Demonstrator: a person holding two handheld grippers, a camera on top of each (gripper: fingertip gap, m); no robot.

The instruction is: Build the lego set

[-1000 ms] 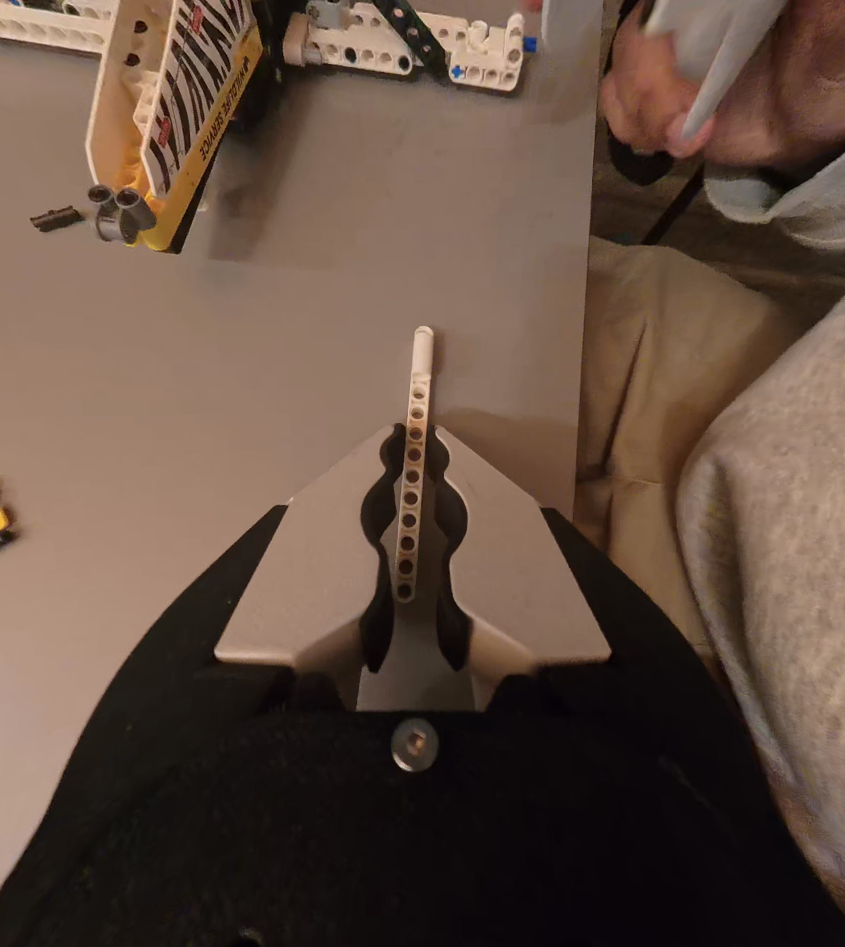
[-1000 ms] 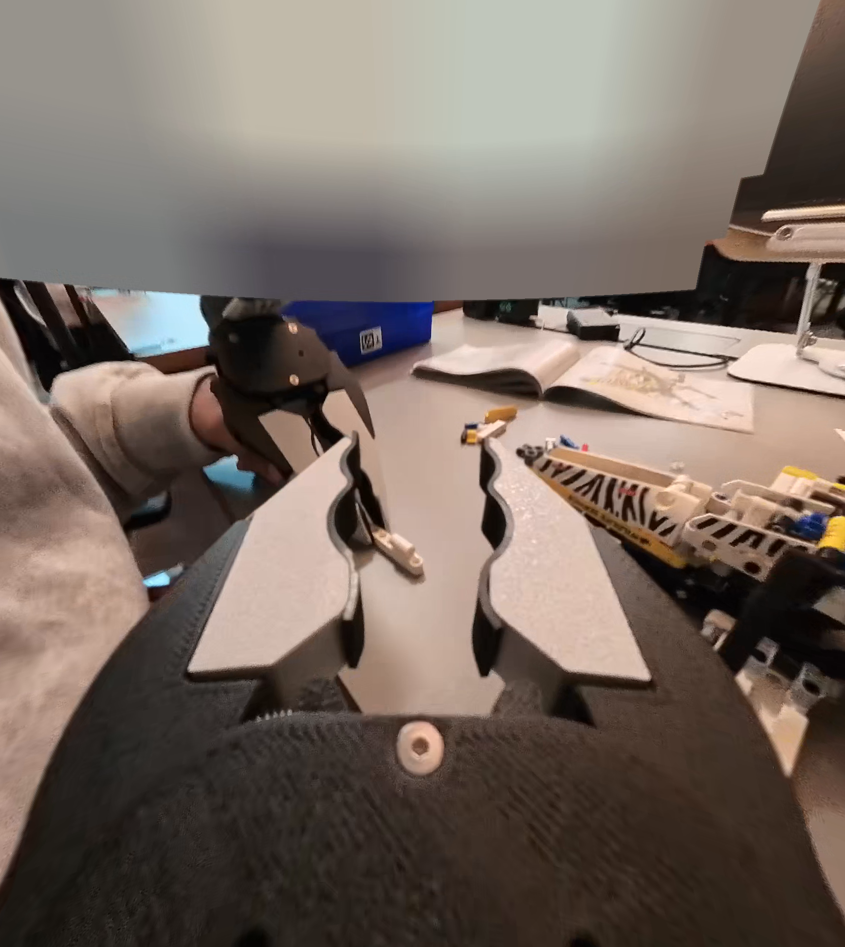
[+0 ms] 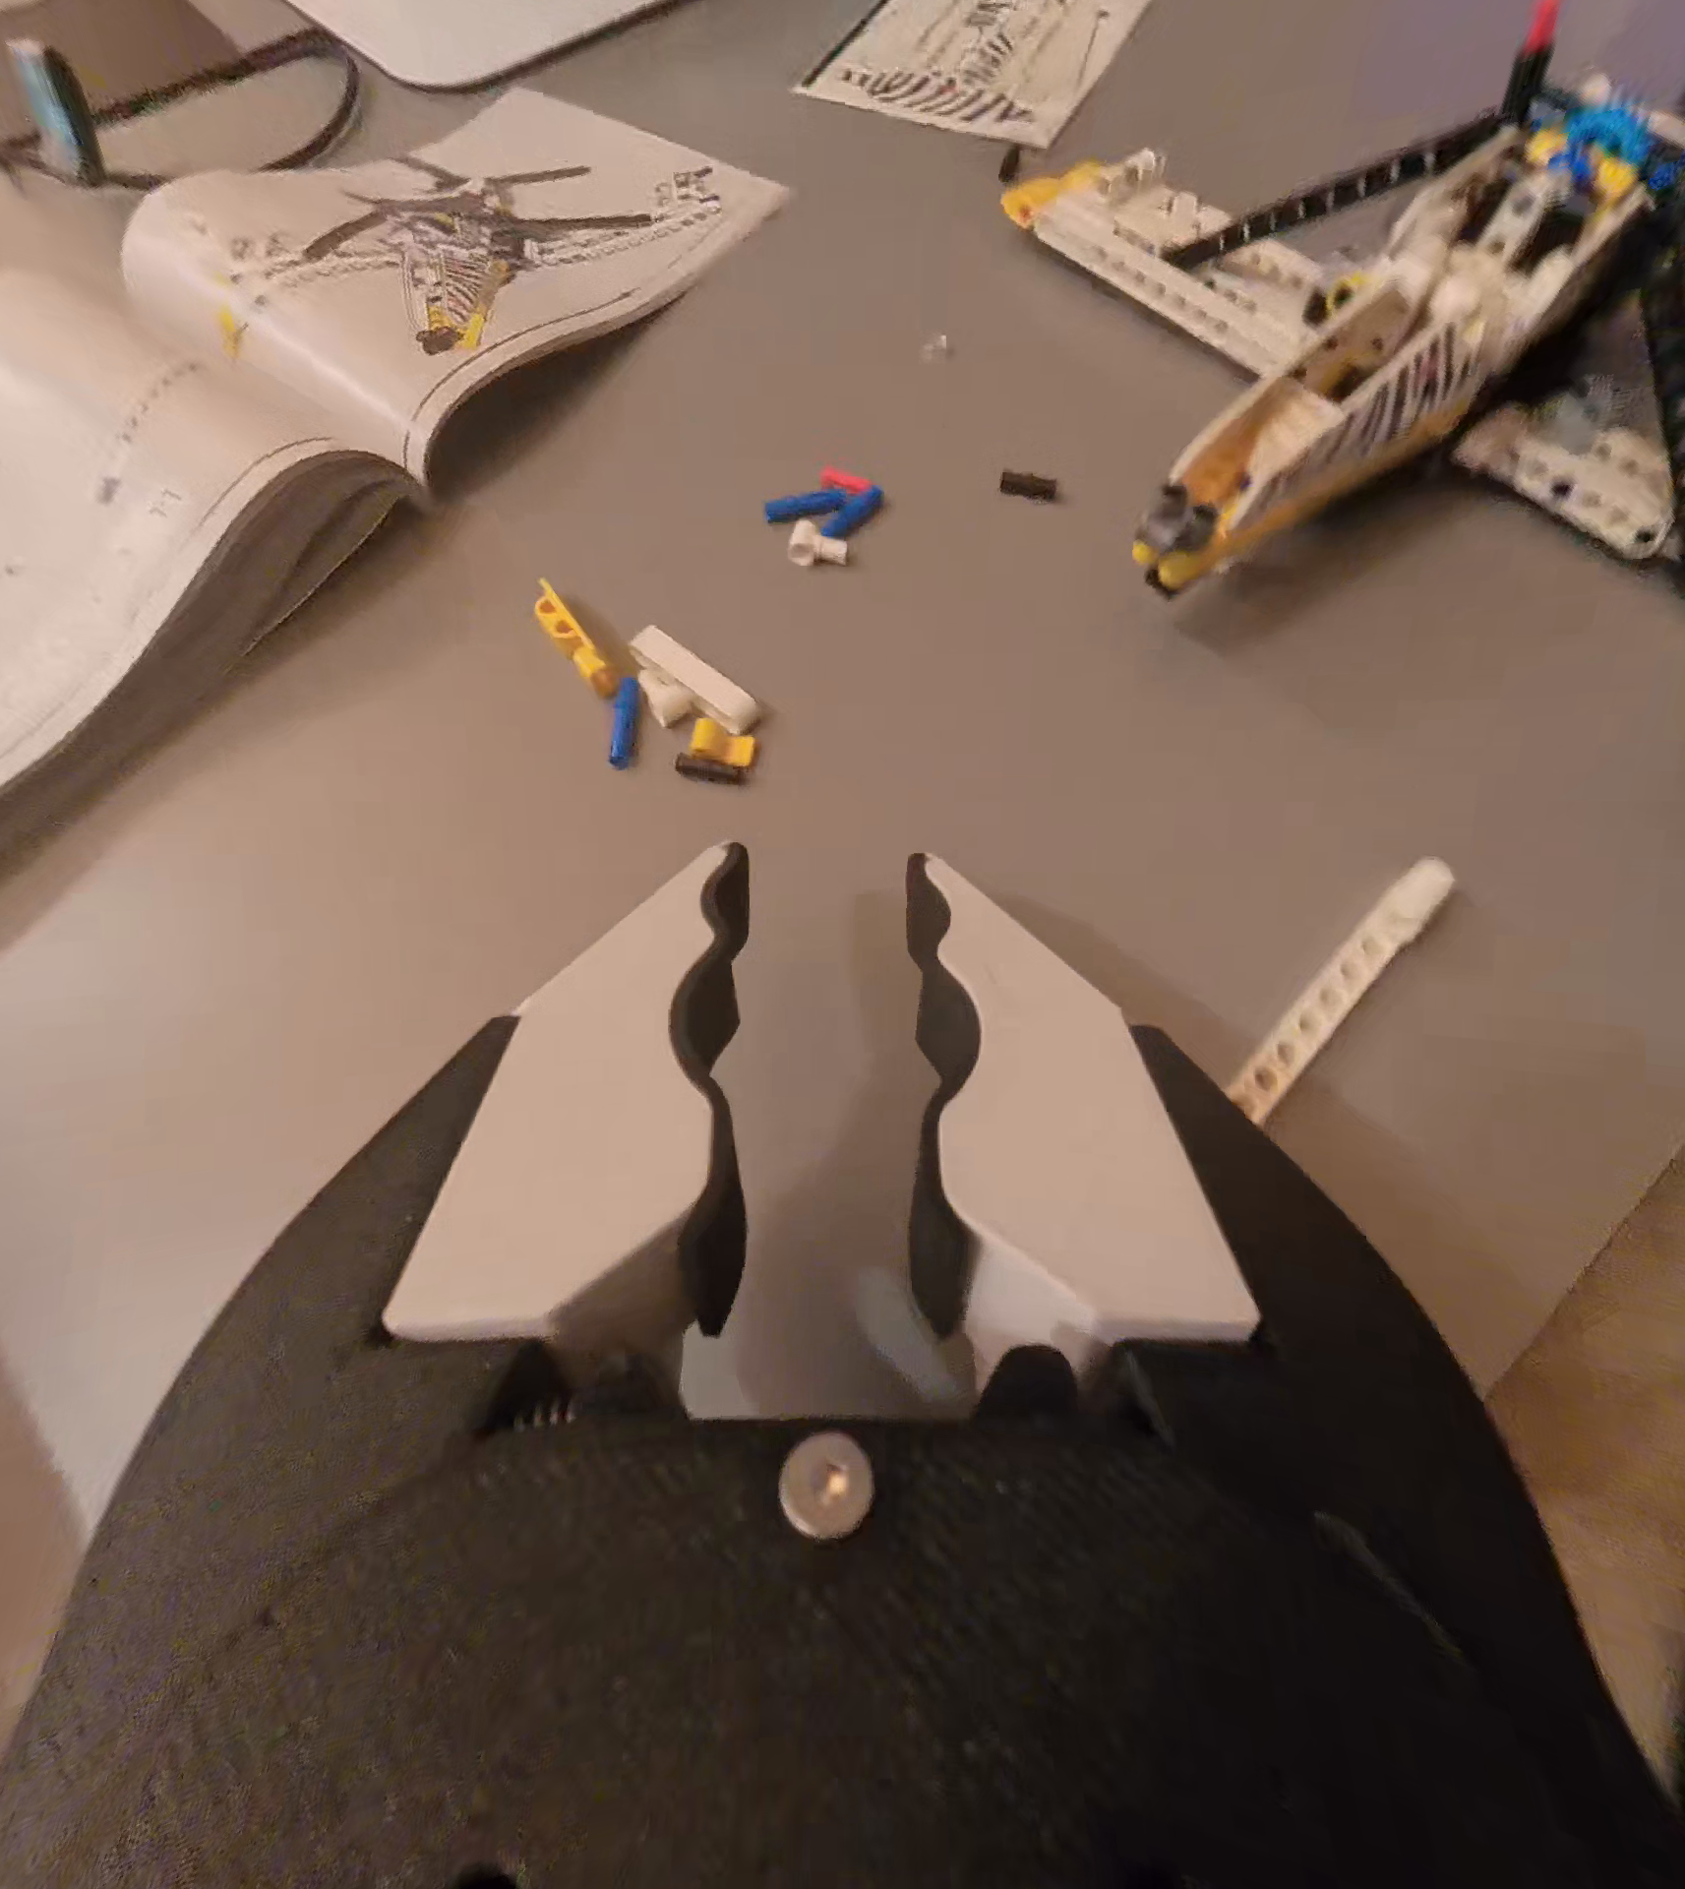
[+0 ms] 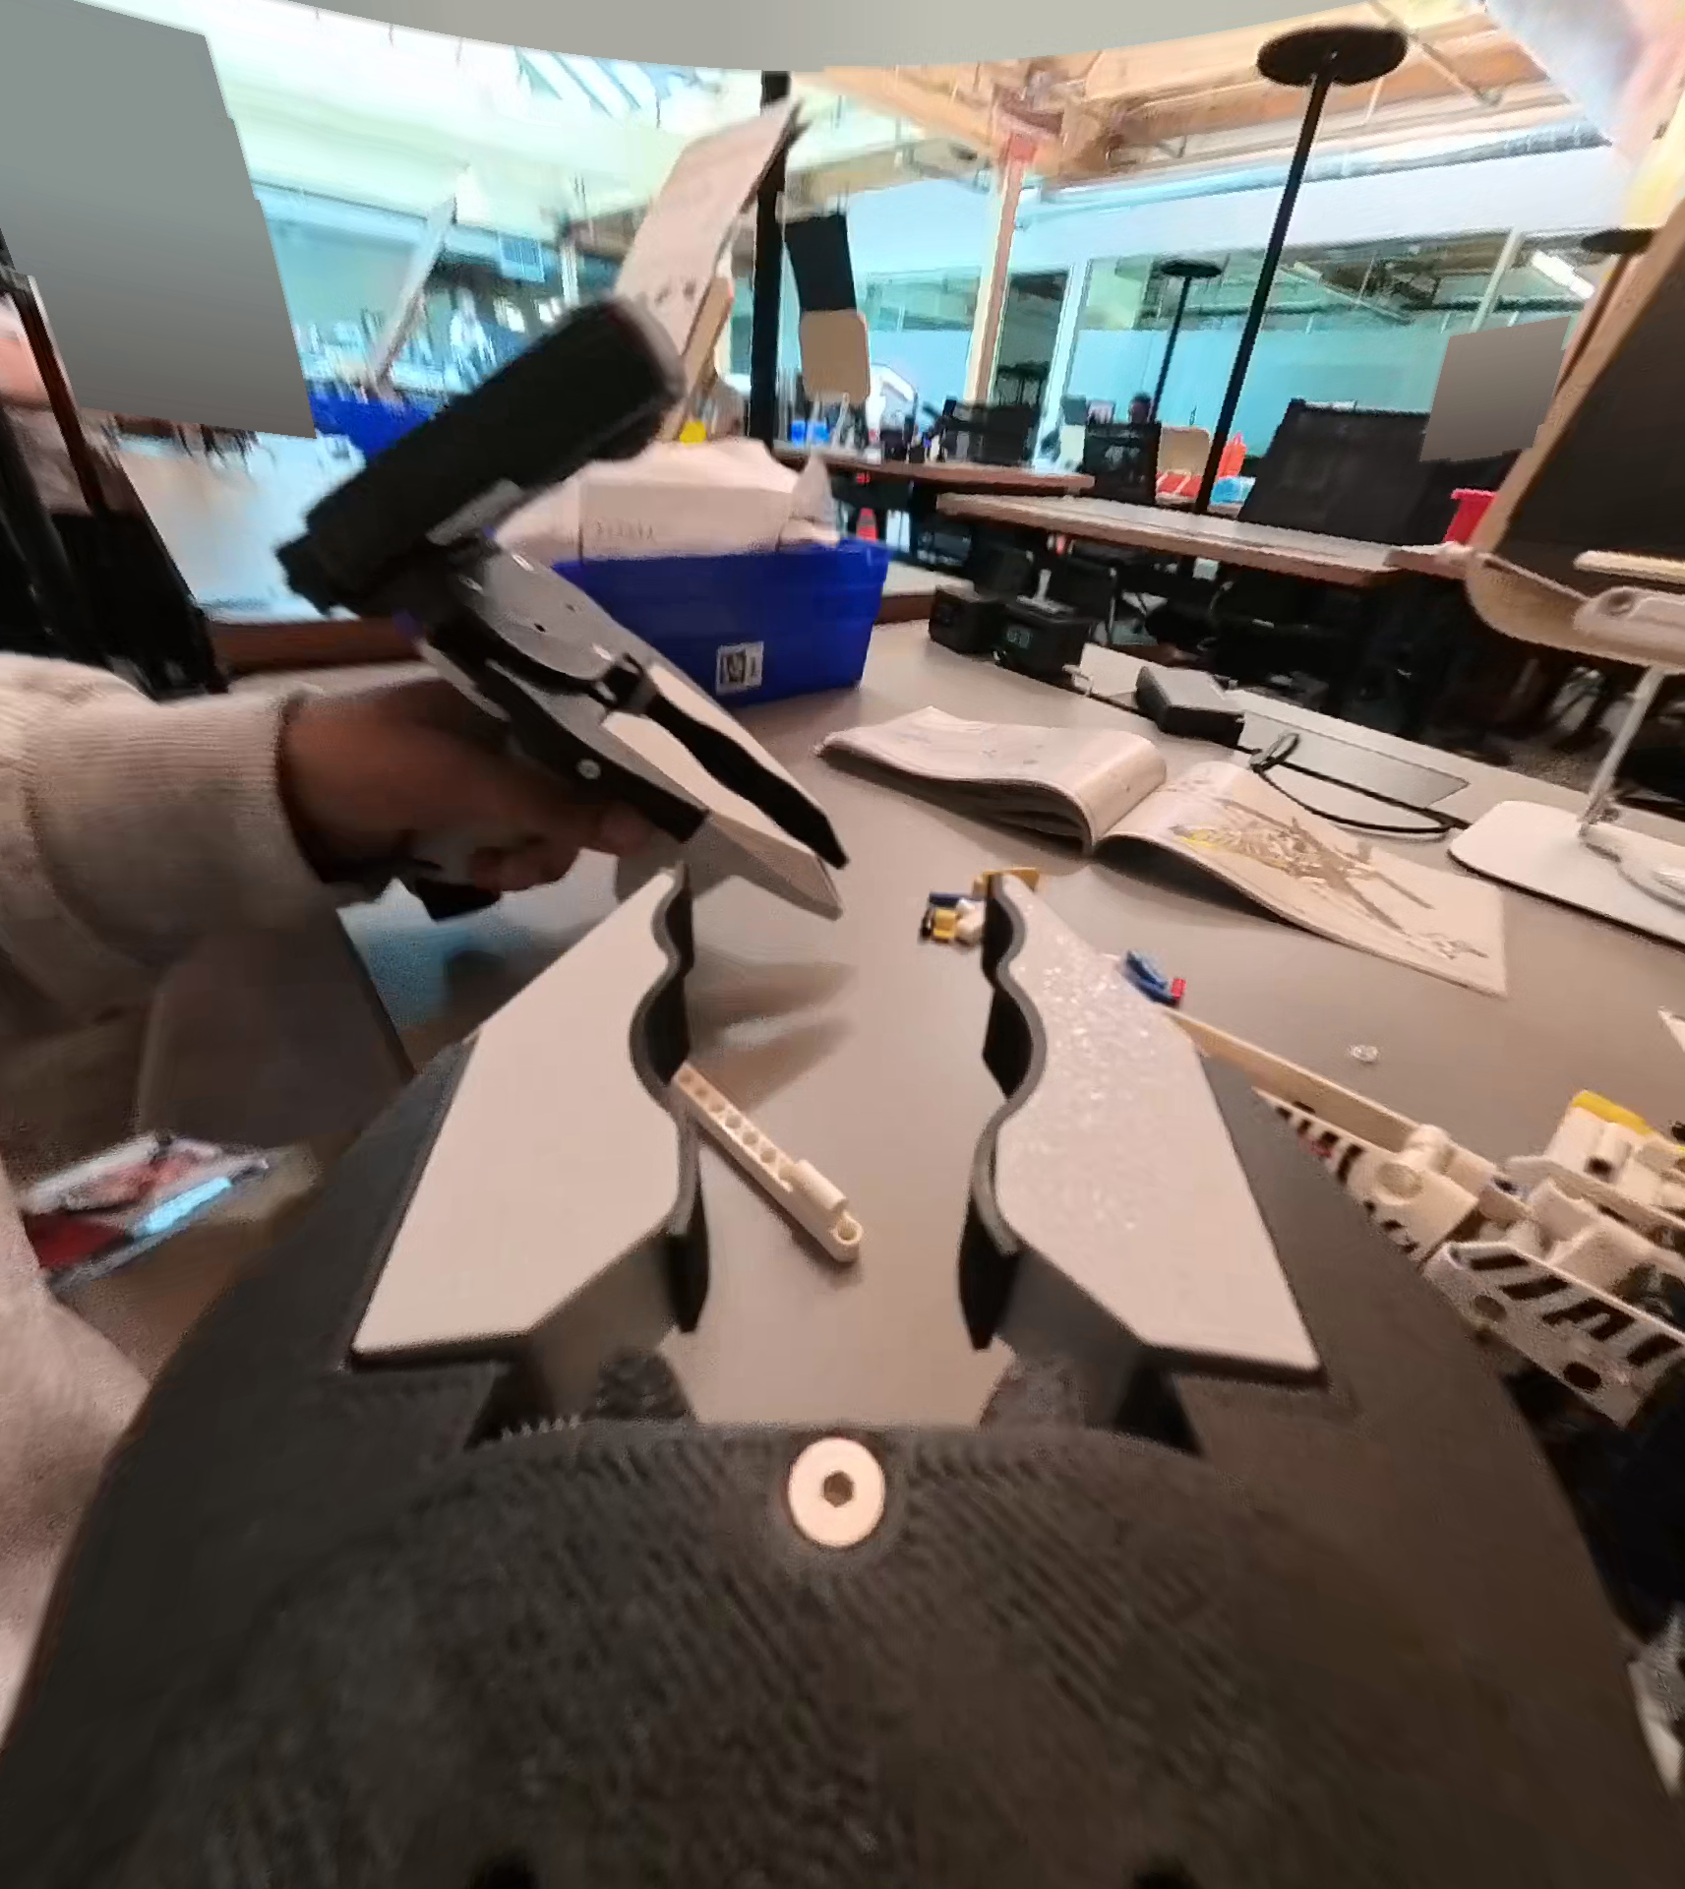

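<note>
My left claw (image 3: 826,869) is spread, its jaws parted with nothing between them but bare grey counter (image 3: 1022,777); it hangs above the surface and touches no piece. My right claw (image 4: 833,900) is spread wider, also empty, held over the counter (image 4: 899,1022). From the right wrist view I see the left claw (image 4: 817,869) raised and tilted nose-down, a hand (image 4: 450,787) in a pale sleeve gripping it.

The long white beam (image 3: 1344,986) lies flat on the counter, near its edge, just to the right of my left claw and clear of it; its long axis runs on a diagonal, the plain rounded end pointing up and to the right, the holed end toward me. In the right wrist view the same white beam (image 4: 766,1165) lies in the gap between my right claw's jaws, touching neither that I can tell; its solid end points down and right, the other end slips behind the left jaw.

Ahead of the left claw sit two small clusters of loose pieces (image 3: 659,685), blue, yellow, white and black; the zebra-striped model (image 3: 1410,378) stands well off to the right, its nose toward the clusters; an open instruction booklet (image 3: 235,378) lies far left.
</note>
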